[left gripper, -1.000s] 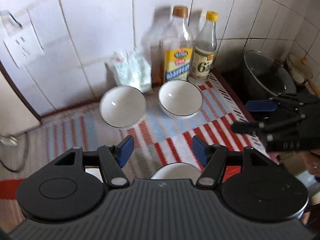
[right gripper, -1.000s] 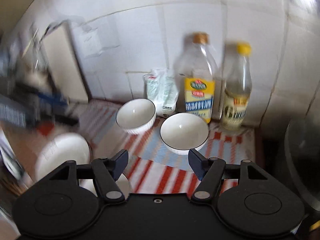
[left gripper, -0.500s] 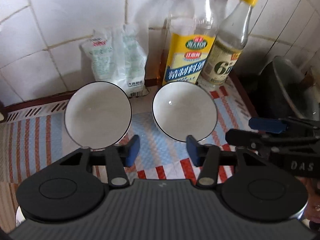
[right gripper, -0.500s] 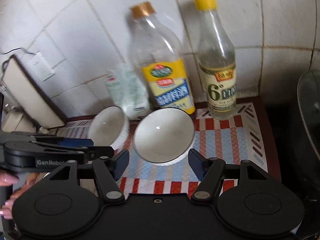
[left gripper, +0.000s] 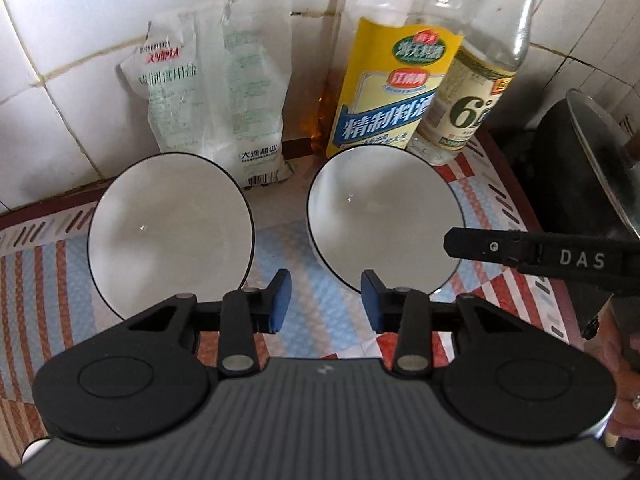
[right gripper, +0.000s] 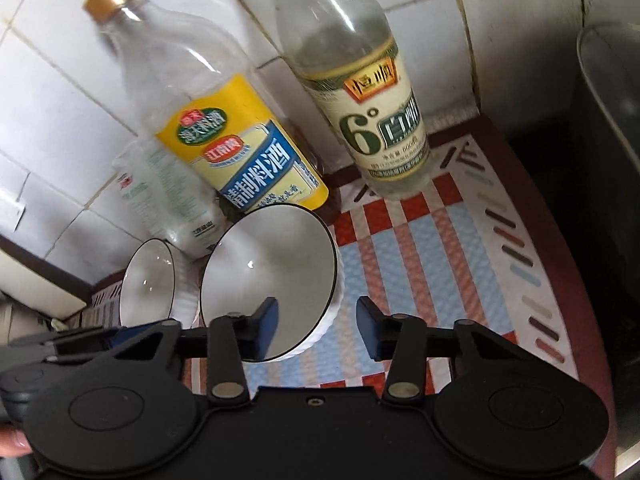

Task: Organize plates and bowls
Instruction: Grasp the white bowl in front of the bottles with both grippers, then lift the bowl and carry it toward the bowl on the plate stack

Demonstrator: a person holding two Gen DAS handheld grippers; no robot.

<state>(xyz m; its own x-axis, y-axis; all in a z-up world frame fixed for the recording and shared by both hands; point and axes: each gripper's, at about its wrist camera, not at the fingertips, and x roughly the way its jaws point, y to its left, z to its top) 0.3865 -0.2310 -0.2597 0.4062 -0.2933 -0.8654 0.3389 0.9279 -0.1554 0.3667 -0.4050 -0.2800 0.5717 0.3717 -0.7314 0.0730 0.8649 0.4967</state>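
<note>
Two white bowls, the left bowl (left gripper: pixel 170 232) and the right bowl (left gripper: pixel 384 220), sit side by side on your bench's striped mat (left gripper: pixel 304 292), below the tiled wall. Your left tool (left gripper: pixel 325 306) hovers over the gap between them, jaws just narrowed and empty. Your right tool (right gripper: pixel 316 328), marked "DAS", has been closing astride the right bowl's rim, not yet pressing. Behind stand a yellow-labelled bottle (left gripper: pixel 384 92), a "6°" bottle (left gripper: pixel 472 108) and a white packet (left gripper: pixel 216 100).

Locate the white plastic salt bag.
In the left wrist view, the white plastic salt bag leans against the tiled wall, left of the yellow-labelled cooking wine bottle, behind the left black-rimmed white bowl.
</note>
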